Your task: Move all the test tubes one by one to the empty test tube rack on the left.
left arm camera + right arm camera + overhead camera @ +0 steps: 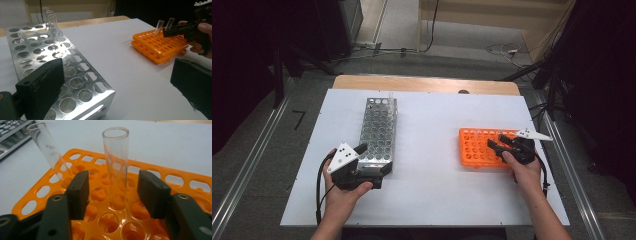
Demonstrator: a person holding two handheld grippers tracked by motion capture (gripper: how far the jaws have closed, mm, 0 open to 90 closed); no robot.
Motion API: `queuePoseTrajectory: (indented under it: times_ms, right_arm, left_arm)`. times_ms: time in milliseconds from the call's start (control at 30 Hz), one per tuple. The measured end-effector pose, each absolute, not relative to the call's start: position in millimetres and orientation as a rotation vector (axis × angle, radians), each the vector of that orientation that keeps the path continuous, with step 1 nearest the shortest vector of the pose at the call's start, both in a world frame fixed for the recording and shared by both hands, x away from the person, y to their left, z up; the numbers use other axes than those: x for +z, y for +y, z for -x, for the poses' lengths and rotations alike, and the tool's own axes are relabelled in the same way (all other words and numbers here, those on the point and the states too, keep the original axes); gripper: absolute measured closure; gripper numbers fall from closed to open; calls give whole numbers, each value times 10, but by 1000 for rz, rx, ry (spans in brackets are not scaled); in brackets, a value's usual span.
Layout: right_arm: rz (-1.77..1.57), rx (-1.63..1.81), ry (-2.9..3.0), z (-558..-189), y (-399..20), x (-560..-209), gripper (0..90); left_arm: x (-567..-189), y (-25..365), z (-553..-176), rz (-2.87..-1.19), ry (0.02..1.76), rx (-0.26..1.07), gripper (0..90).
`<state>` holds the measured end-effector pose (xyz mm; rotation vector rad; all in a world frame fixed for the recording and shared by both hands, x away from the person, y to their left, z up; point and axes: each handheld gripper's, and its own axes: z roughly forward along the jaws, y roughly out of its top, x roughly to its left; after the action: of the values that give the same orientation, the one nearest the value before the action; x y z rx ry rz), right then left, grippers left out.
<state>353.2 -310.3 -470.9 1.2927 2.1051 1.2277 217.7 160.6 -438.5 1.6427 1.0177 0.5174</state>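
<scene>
An orange tube rack (475,148) lies at the table's right. Two clear glass tubes stand in it: one upright (116,165), one leaning left (47,147). My right gripper (112,182) is open, with the upright tube between its jaws and a gap on each side. From the left gripper view that gripper (170,30) sits at the two tubes over the orange rack (160,47). A metal tube rack (379,127) stands at the left. My left gripper (373,159) is open and wide at its near end, one jaw over the rack's holes (50,55).
A few glass tubes (51,23) stand at the far end of the metal rack. The white board (437,190) spreads between the two racks. A wooden table edge (427,84) runs along the back, with cables on the floor beyond.
</scene>
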Motion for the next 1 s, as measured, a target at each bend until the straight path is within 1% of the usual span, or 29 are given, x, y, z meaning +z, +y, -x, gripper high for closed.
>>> queuePoseTrajectory:
  times_ms: [100,367,600,833,1000]
  right_arm:
    - [-1296,1190,2108,-3522,-3078,-4718,516]
    - [-1234,1119,2090,-3486,-2987,-4733,645]
    - [-1207,1095,2064,-3501,-2960,-4766,695]
    - [-1203,1143,2060,-3499,-3000,-4784,736]
    - [-1198,1176,2035,-3487,-3032,-4765,738]
  left_arm:
    - [-4392,1610,-2181,-1640,1019,519,0]
    - [-4406,1612,-2177,-1634,1027,517,0]
    - [-4437,1643,-2187,-1619,1044,509,0]
    - [-4504,1592,-2195,-1648,1061,535,0]
    - [-4516,1533,-2217,-1653,1062,536,0]
